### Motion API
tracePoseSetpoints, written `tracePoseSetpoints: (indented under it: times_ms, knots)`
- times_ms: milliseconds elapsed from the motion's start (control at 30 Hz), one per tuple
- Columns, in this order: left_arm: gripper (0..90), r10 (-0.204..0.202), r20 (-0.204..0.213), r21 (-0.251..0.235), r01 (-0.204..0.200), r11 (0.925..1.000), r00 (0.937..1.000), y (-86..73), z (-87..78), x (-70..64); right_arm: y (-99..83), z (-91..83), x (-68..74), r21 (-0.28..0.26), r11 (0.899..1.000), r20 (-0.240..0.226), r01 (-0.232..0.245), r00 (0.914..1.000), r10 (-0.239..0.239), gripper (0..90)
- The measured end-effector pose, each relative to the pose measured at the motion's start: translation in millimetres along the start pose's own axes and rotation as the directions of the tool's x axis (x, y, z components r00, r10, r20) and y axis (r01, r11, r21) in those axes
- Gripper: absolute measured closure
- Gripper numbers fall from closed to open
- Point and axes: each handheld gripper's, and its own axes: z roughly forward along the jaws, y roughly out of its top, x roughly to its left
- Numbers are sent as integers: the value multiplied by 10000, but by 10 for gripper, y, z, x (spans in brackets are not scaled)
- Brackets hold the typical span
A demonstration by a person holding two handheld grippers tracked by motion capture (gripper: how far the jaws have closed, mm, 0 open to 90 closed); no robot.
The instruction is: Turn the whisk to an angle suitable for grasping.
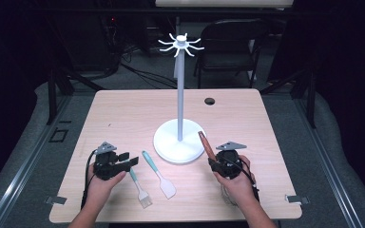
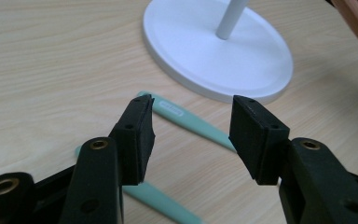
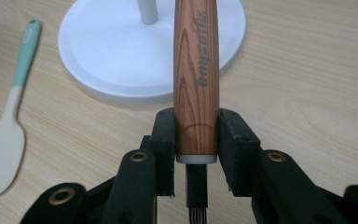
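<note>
The wooden handle (image 3: 196, 79) is clamped between the jaws of the right gripper (image 1: 217, 161), near the front right of the table (image 1: 123, 109), rising tilted toward the white stand (image 1: 179, 137) with its tip over the edge of the stand's round base. At the handle's lower end a dark metal part shows between the jaws. The left gripper (image 1: 126, 161) has its jaws apart, just above the table near the green-handled spatula (image 1: 158, 172) and the small brush (image 1: 139, 187), touching neither.
</note>
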Motion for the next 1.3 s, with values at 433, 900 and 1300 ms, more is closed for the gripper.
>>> tracePoseSetpoints:
  times_ms: [433, 900, 1300]
  knots:
    - [503, 491, 1189, -220, -468, 9987, 9917, 295, 249, -513, -8, -131, 247, -1206, 9856, -309, 1189, 9919, -1234, 689]
    - [549, 54, 2908, -171, -4, 9999, 9568, 589, 677, -1021, -14, -144, 400, -1659, 9738, -507, 1559, 9848, -1663, 689]
    - [592, -555, 3669, 69, 570, 9984, 9286, 637, 851, -1179, -15, -178, 438, -1929, 9677, -608, 1622, 9824, -1768, 688]
